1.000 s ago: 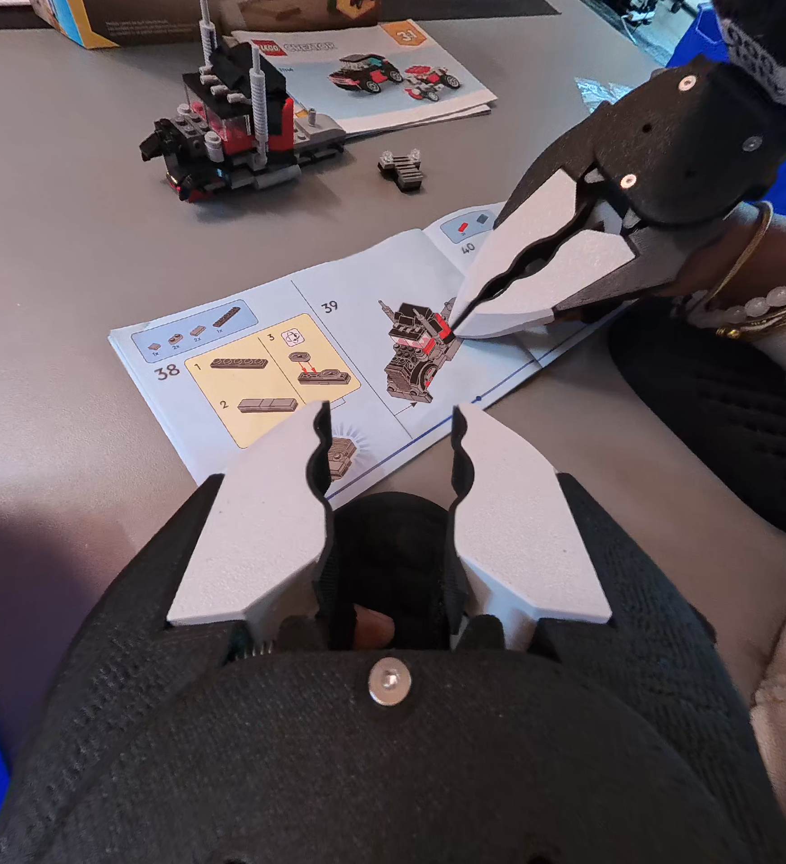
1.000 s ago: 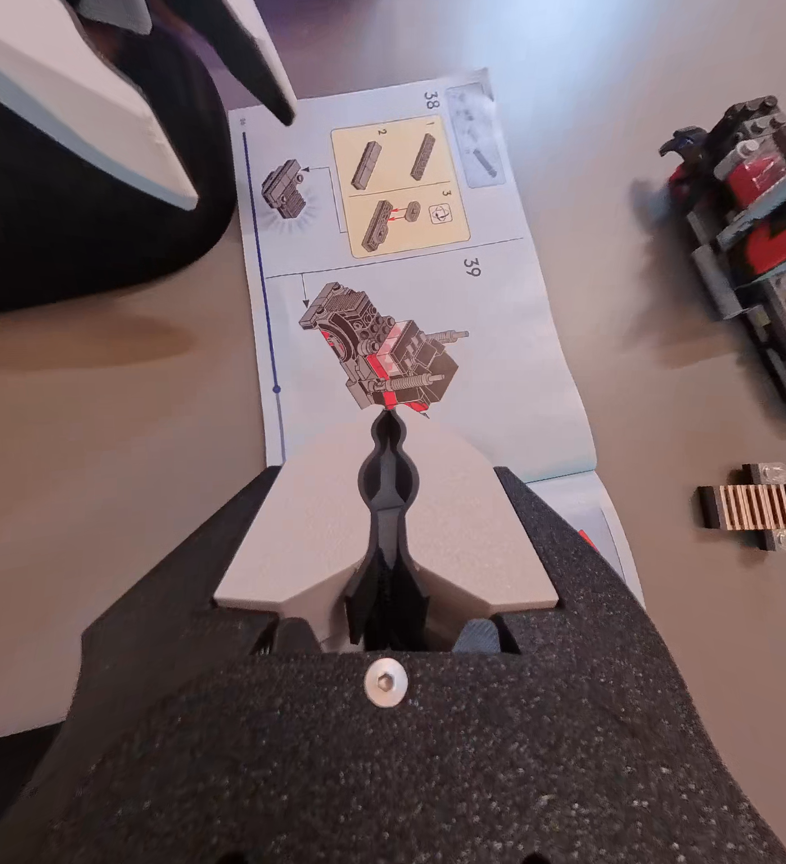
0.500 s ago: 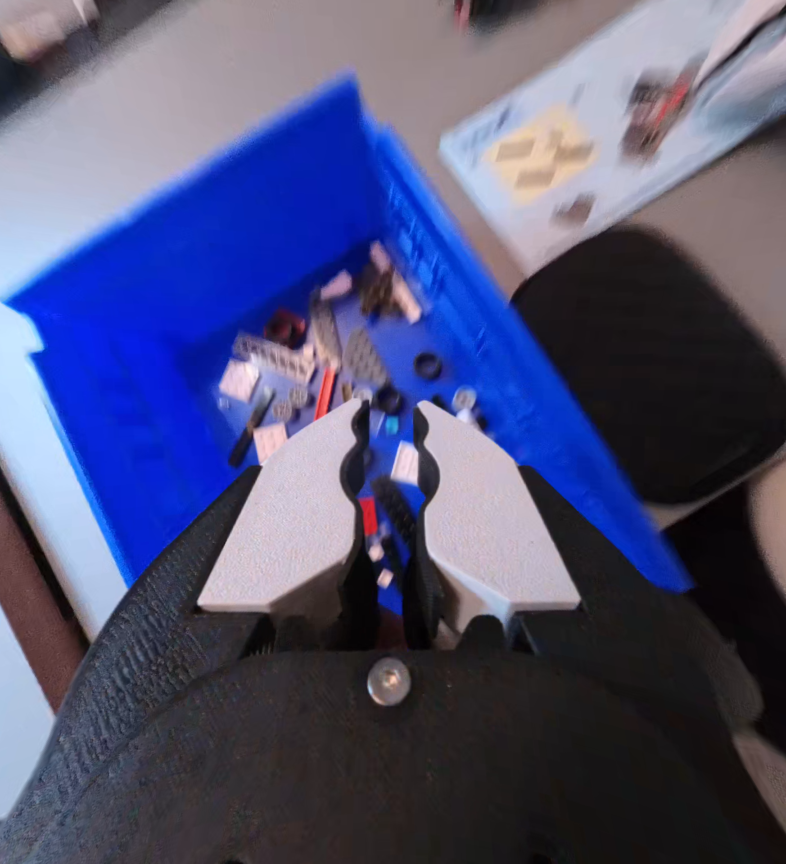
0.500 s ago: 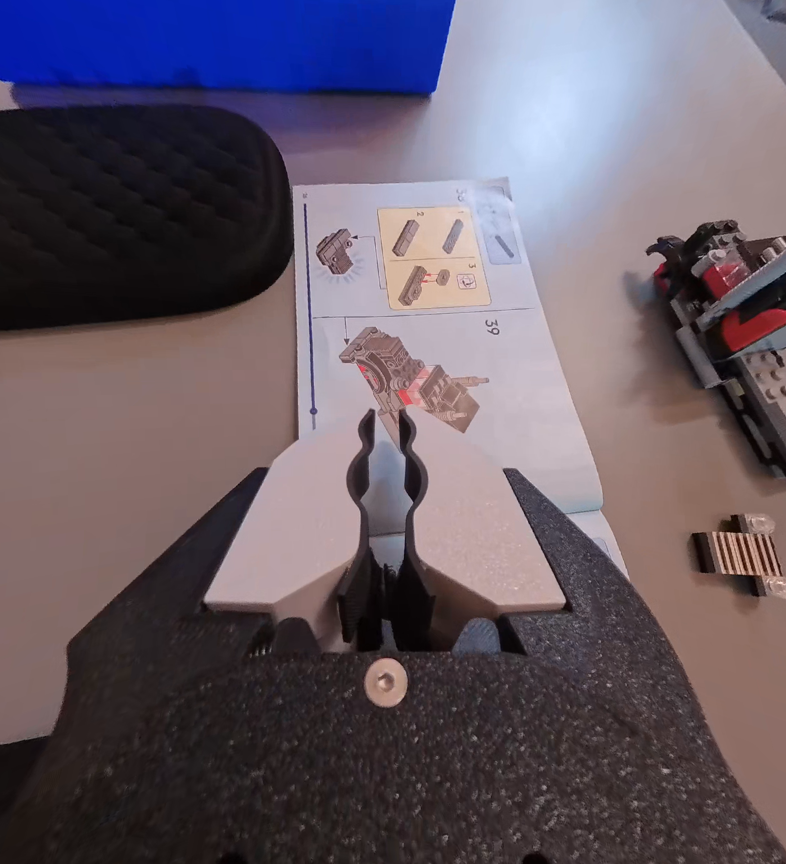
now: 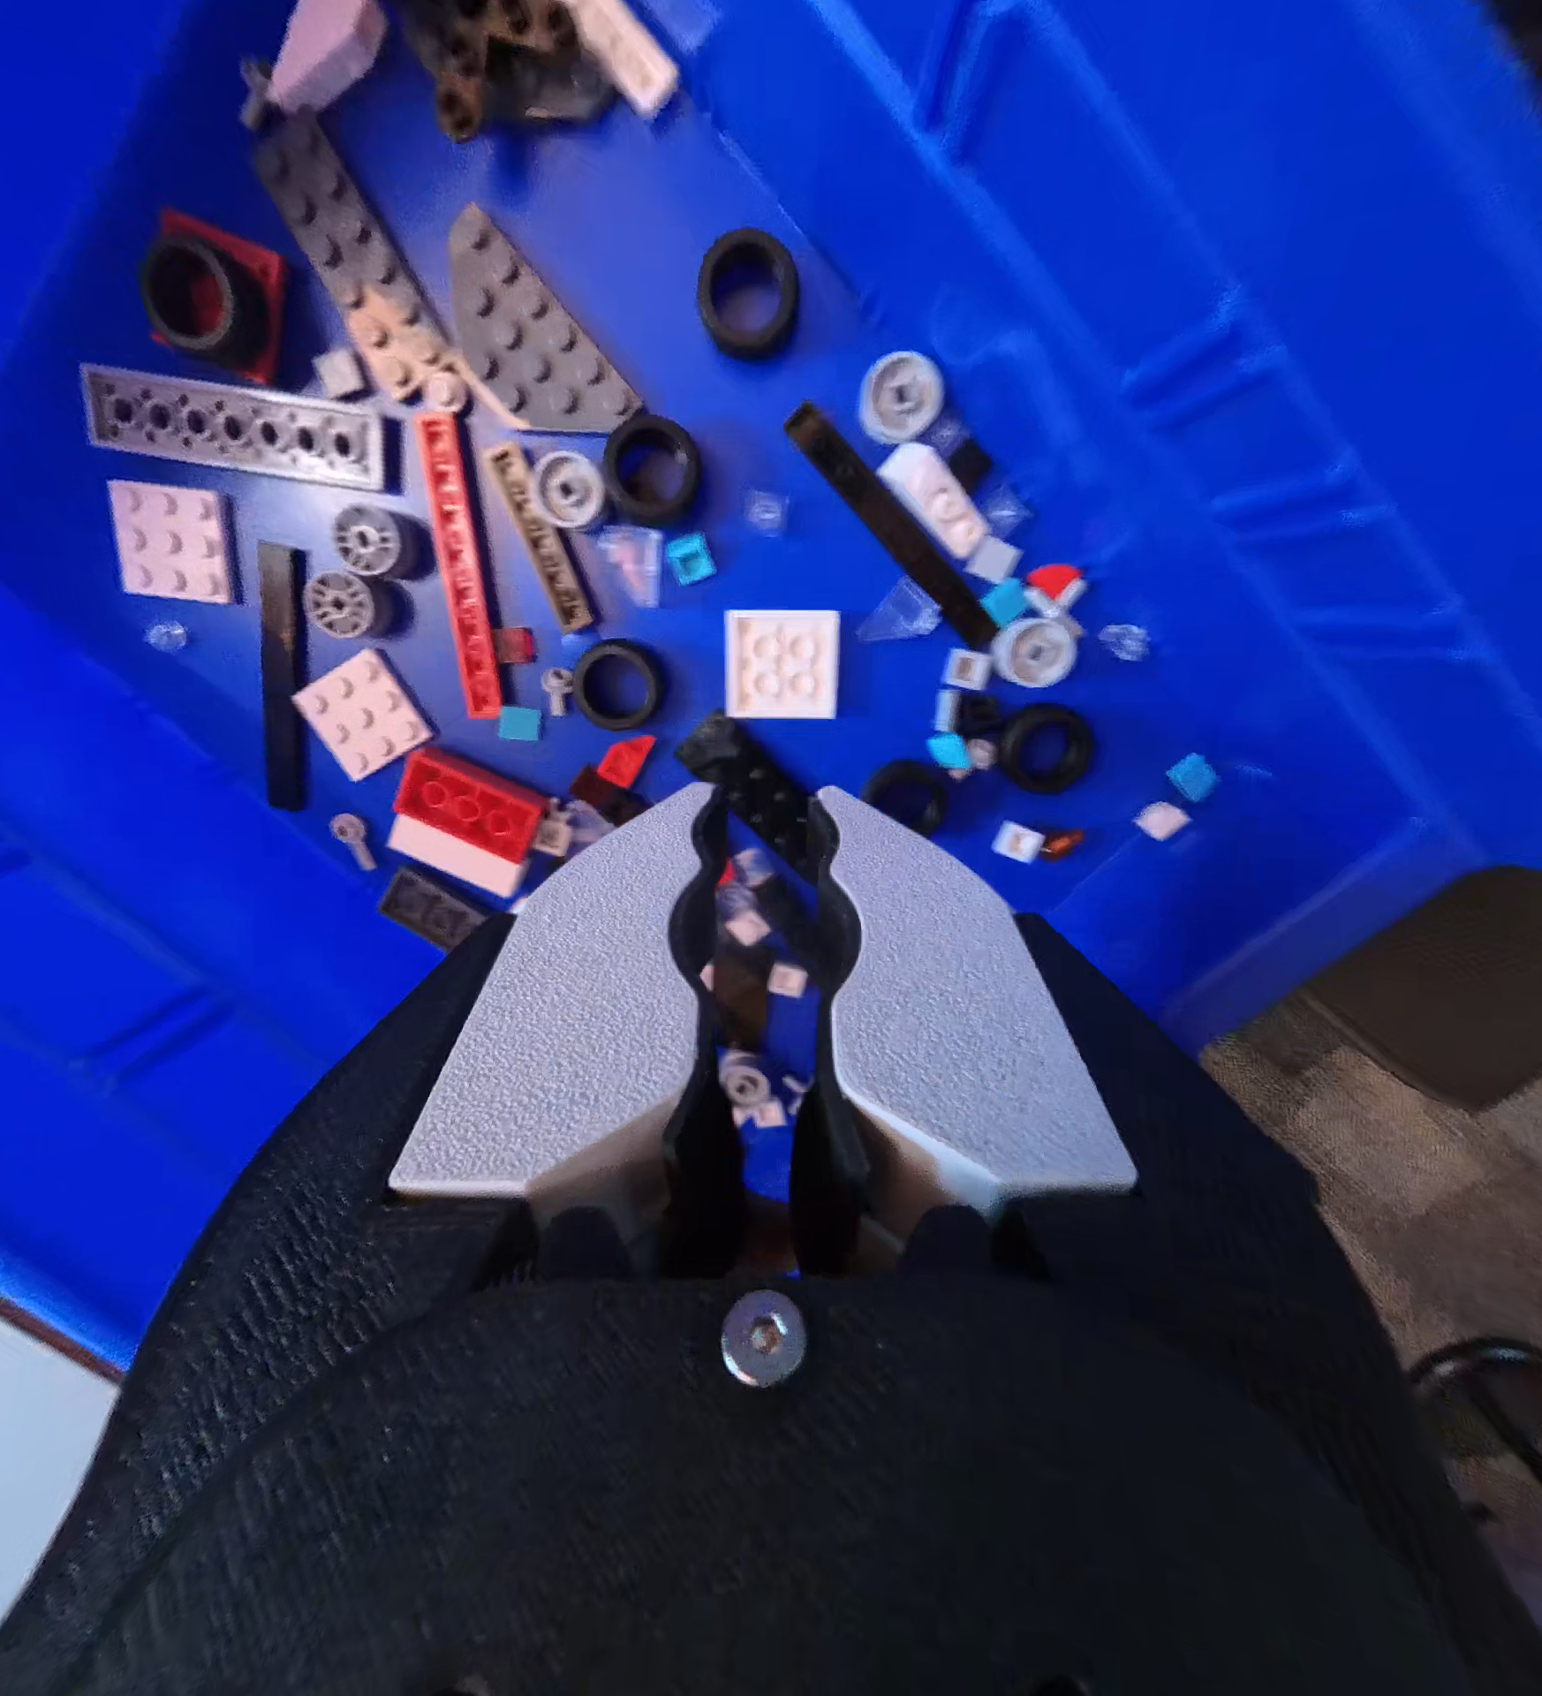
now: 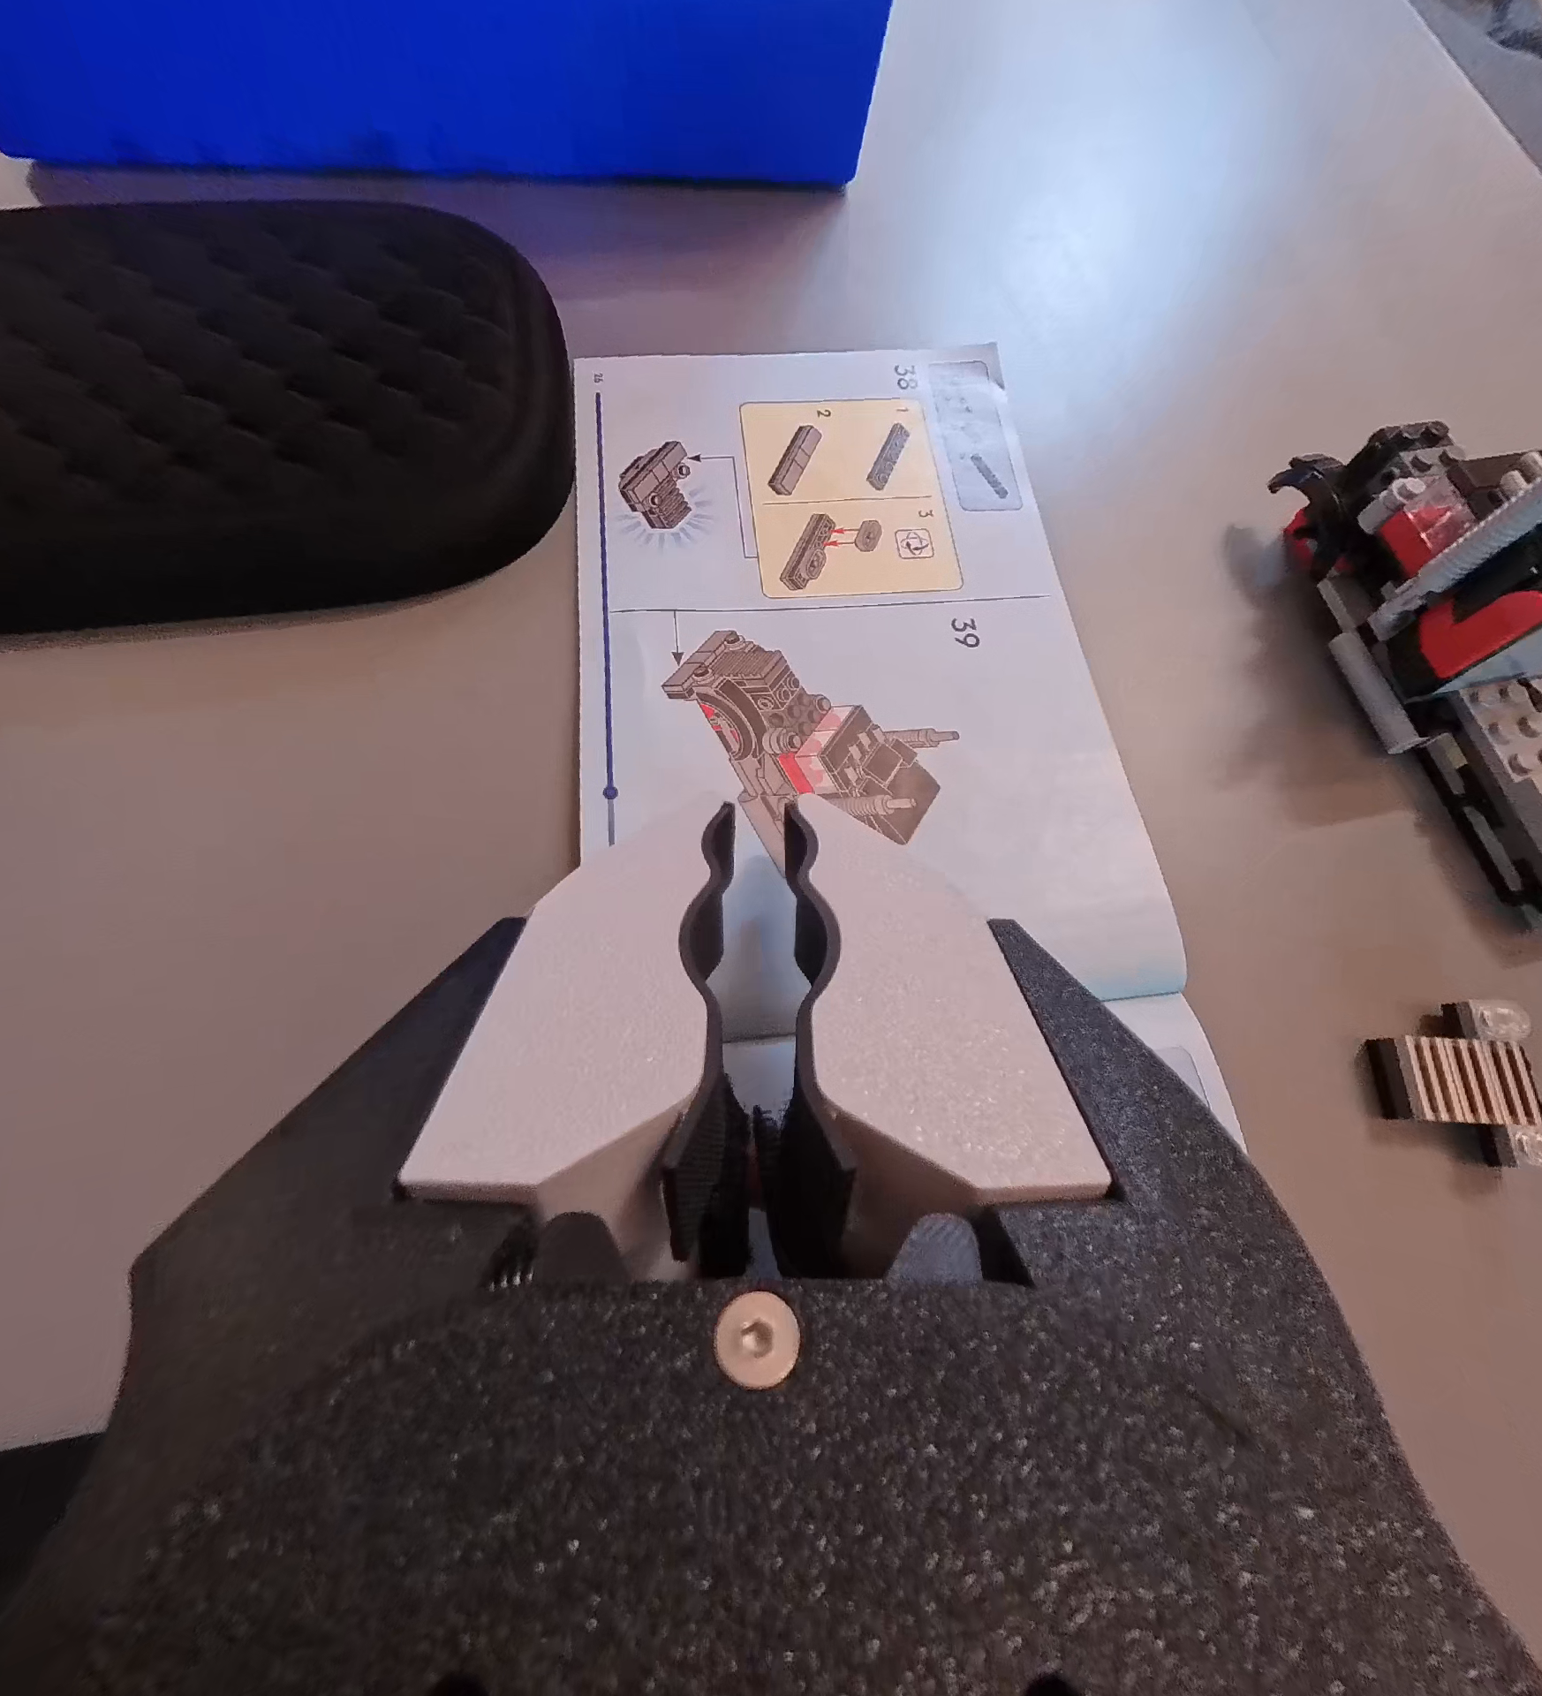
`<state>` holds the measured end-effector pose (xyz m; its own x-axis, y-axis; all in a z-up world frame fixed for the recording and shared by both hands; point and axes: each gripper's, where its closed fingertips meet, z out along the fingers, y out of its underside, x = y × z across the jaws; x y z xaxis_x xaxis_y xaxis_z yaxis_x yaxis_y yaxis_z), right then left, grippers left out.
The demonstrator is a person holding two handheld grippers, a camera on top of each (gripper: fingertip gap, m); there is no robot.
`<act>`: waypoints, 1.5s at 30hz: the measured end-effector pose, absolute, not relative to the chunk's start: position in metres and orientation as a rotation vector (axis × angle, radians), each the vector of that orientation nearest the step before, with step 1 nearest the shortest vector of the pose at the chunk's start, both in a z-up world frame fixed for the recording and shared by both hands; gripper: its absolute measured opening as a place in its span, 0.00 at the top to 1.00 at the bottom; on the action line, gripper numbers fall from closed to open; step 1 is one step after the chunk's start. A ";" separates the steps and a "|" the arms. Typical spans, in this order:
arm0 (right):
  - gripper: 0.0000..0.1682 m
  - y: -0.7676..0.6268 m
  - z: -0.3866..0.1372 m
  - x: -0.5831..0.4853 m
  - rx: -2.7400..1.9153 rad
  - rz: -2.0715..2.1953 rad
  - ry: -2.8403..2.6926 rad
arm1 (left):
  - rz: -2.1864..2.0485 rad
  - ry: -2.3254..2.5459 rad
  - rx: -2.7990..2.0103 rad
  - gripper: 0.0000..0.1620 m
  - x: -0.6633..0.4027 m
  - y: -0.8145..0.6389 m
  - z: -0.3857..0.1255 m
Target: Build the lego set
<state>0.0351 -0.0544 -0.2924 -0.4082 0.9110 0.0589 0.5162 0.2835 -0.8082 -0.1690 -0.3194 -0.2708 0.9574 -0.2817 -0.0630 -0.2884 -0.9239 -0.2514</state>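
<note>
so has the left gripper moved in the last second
Yes. The left gripper was over the open instruction booklet a second ago; it has swung away and now sits over the blue bin, its tips just above the loose pieces on the bin's floor.

Blue bin point(image 5: 1208, 275) glossy smooth plastic, loose lego pieces point(image 5: 474, 551) inside hard shiny plastic, tyres point(image 5: 746, 292) matt rubber-like. Left tongs point(image 5: 765, 808) and right tongs point(image 6: 758, 821): grainy matt grey fingers, rough black printed-looking body, bright metal screw point(image 6: 756, 1351). Table point(image 6: 198, 872) smooth matt grey. Instruction booklet point(image 6: 841, 596) slightly glossy paper. Black pad point(image 6: 198, 413) quilted cloth, matt
</note>
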 end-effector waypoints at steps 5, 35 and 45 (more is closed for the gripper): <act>0.93 -0.055 -0.289 0.034 -1.257 1.022 -2.023 | -0.080 0.527 -2.810 0.84 -0.141 -0.335 -0.266; 0.92 -0.049 -0.278 0.031 -1.289 1.136 -1.931 | -0.239 0.577 -2.675 0.91 -0.108 -0.291 -0.302; 0.91 -0.050 -0.278 0.032 -1.276 1.140 -1.936 | -0.253 0.598 -2.629 0.95 -0.108 -0.289 -0.302</act>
